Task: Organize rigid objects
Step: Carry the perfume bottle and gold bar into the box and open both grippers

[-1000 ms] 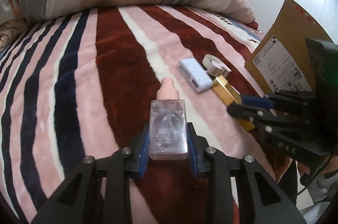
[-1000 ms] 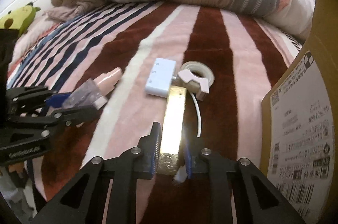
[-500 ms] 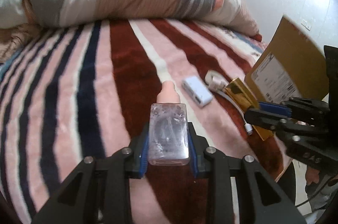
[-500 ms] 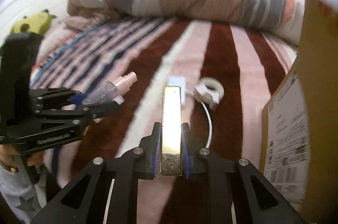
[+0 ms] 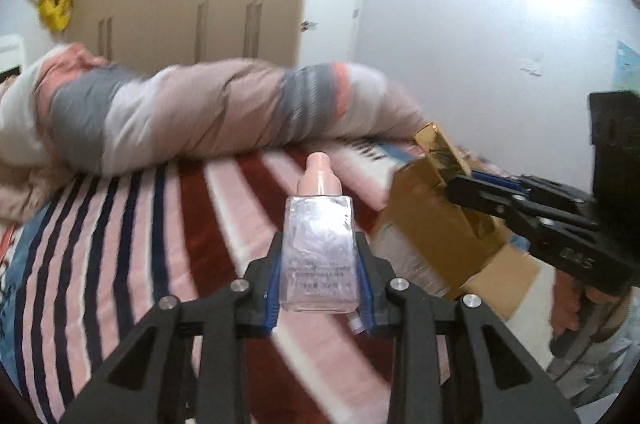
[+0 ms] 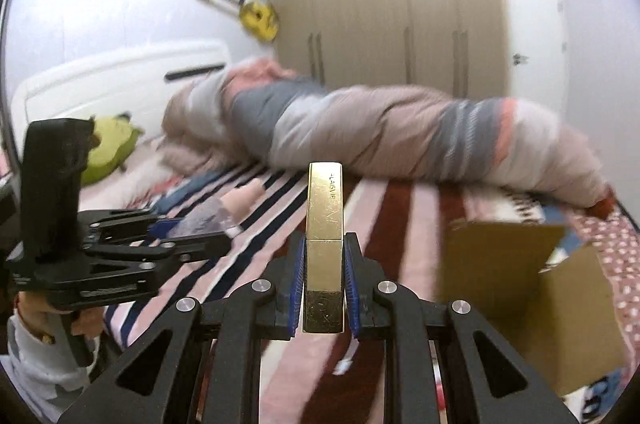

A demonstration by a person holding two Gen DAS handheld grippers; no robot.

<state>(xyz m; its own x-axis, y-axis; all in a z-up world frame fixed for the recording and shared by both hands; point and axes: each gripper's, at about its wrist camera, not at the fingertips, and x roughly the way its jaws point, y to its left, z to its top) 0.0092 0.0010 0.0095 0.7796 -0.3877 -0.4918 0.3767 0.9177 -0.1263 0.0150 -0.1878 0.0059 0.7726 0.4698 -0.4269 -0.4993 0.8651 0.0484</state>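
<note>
My left gripper [image 5: 319, 278] is shut on a clear bottle with a pink cap [image 5: 318, 244] and holds it in the air above the striped bed. My right gripper [image 6: 323, 288] is shut on a gold rectangular box [image 6: 324, 244], also lifted. In the left wrist view the gold box [image 5: 444, 152] and right gripper [image 5: 476, 198] hang over the open cardboard box [image 5: 432, 232]. In the right wrist view the bottle [image 6: 216, 218] and left gripper [image 6: 192, 236] are at left, and the cardboard box [image 6: 500, 284] stands low right.
A striped blanket [image 5: 140, 244] covers the bed, with a rolled duvet [image 5: 200, 116] across the back. A wardrobe [image 6: 380, 4] stands behind. A green plush toy [image 6: 108, 148] lies near the headboard. A white cable end [image 6: 344, 364] shows below the right gripper.
Both grippers have risen from the bed with their objects and tilted up. The right gripper has carried the gold box toward the cardboard box. The white adapter and tape roll have left view.
</note>
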